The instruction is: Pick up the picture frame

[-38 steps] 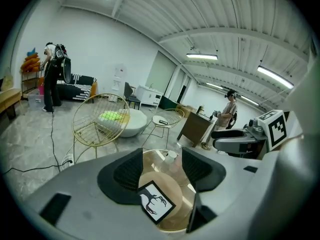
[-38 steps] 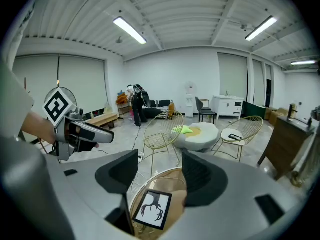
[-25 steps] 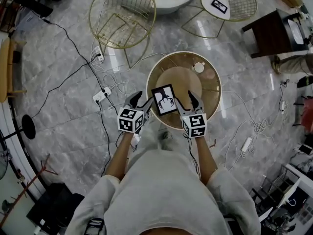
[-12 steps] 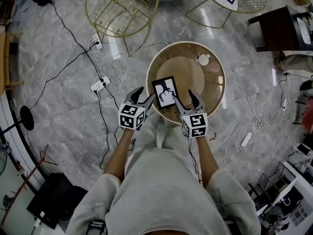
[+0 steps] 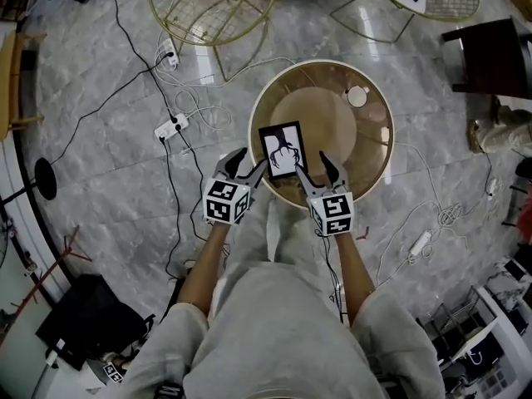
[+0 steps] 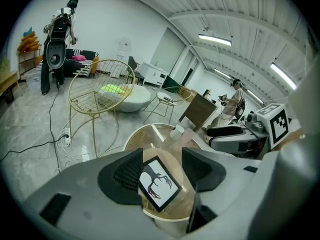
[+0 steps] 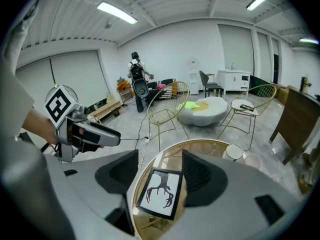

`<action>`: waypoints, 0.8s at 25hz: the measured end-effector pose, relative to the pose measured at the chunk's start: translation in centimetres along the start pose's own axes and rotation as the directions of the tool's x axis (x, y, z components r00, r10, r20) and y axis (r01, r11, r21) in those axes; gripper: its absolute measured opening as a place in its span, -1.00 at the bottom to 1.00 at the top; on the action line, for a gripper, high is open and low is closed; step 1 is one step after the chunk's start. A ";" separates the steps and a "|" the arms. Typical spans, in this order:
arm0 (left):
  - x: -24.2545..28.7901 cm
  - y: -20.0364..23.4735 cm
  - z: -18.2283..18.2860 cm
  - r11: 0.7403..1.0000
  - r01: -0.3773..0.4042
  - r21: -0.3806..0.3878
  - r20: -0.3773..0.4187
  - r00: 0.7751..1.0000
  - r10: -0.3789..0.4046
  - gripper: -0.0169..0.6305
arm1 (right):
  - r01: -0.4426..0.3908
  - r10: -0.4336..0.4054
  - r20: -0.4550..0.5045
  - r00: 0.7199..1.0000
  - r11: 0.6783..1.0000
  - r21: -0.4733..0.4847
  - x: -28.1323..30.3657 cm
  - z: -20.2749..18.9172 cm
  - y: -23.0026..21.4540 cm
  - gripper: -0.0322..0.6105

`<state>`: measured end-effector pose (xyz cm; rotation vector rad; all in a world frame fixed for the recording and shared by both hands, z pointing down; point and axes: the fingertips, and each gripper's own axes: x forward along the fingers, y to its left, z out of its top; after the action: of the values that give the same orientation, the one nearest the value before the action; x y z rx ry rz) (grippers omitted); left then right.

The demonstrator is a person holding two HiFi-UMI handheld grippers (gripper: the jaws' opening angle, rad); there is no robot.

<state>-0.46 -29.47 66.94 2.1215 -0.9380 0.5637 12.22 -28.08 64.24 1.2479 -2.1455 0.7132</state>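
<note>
While the frame [image 5: 283, 150] sits near the table's [image 5: 374, 135] front rim, left gripper [image 5: 246, 165] and right gripper [image 5: 314, 169] flank it, jaws apart, empty; probably light, stiff, fragile: grip opposite edges

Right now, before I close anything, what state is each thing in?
Left gripper: open, holding nothing.
Right gripper: open, holding nothing.
Picture frame: face up between the two grippers, not clamped in either's jaws; cannot tell whether it is off the table.
Round table: upright, with the frame over its near side.
Small white container: upright on the table's far side.
</note>
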 end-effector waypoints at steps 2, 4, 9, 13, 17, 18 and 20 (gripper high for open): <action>0.6 -0.1 -0.9 1.000 -0.006 -0.004 -0.007 1.000 0.006 -0.21 | -0.016 0.016 -0.007 1.000 1.000 -0.006 0.3 -1.0 0.0 -0.09; 1.2 -0.1 -1.7 1.000 -0.010 -0.005 -0.015 1.000 0.010 -0.21 | -0.029 0.029 -0.013 0.999 1.000 -0.012 0.7 -1.9 -0.1 -0.09; 2.6 -0.2 -3.5 1.000 -0.012 -0.016 -0.026 1.000 0.012 -0.21 | -0.044 0.043 -0.039 0.998 0.999 -0.001 1.2 -4.2 -0.6 -0.09; 3.8 0.2 -4.7 1.000 -0.018 -0.024 -0.030 0.999 0.017 -0.21 | -0.056 0.056 -0.061 0.997 0.998 0.002 1.7 -6.2 -0.8 -0.09; 5.0 0.8 -6.3 1.000 -0.018 -0.025 -0.048 0.999 0.017 -0.21 | -0.072 0.071 -0.080 0.994 0.997 -0.007 2.9 -7.9 -0.9 -0.09; 5.3 1.0 -6.8 0.999 -0.019 -0.028 -0.052 0.998 0.017 -0.21 | -0.074 0.073 -0.083 0.994 0.997 -0.007 3.2 -8.2 -1.0 -0.09; 5.8 1.2 -7.7 0.999 -0.020 -0.038 -0.061 0.998 0.018 -0.21 | -0.074 0.073 -0.091 0.993 0.997 -0.004 3.7 -9.0 -1.3 -0.09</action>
<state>1.59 -26.68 76.05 2.0521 -0.9294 0.6111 13.55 -24.73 73.32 1.1159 -2.1268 0.7772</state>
